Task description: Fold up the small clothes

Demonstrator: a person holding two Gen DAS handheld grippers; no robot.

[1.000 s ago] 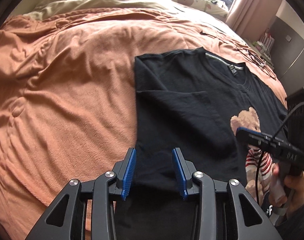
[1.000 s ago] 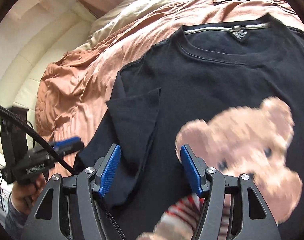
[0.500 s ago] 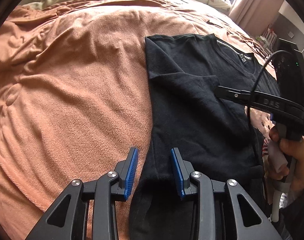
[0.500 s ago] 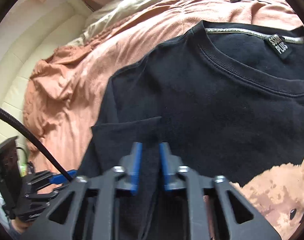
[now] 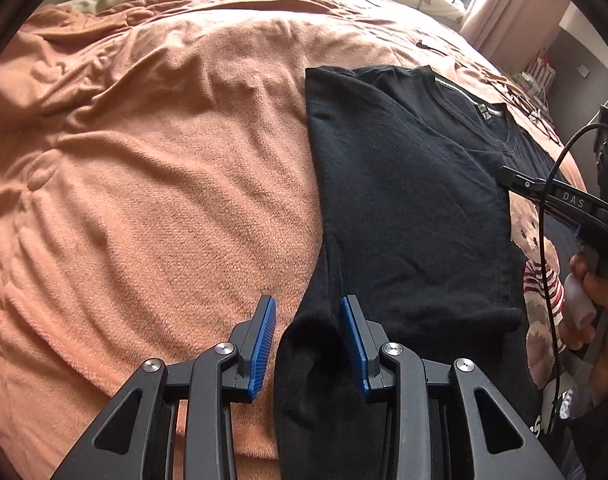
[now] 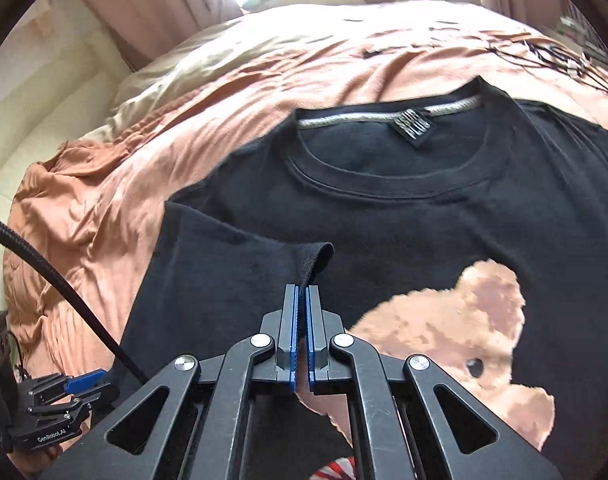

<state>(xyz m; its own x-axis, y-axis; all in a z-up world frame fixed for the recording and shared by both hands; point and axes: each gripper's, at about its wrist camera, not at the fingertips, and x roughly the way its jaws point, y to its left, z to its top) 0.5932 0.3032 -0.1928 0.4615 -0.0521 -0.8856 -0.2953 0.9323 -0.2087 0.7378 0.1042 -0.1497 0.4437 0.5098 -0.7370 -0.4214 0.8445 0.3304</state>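
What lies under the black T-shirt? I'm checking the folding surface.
The black T-shirt lies on an orange blanket, which shows along its left side and beyond the collar. Whatever is directly beneath the shirt is covered.

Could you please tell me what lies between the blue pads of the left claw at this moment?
In the left wrist view, the folded side edge of the black T-shirt lies between the left claw's open pads, on the orange blanket.

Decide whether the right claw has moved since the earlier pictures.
Yes. The right claw has slid toward the collar, leaving the bear print beside it, and has closed on the folded sleeve's edge.
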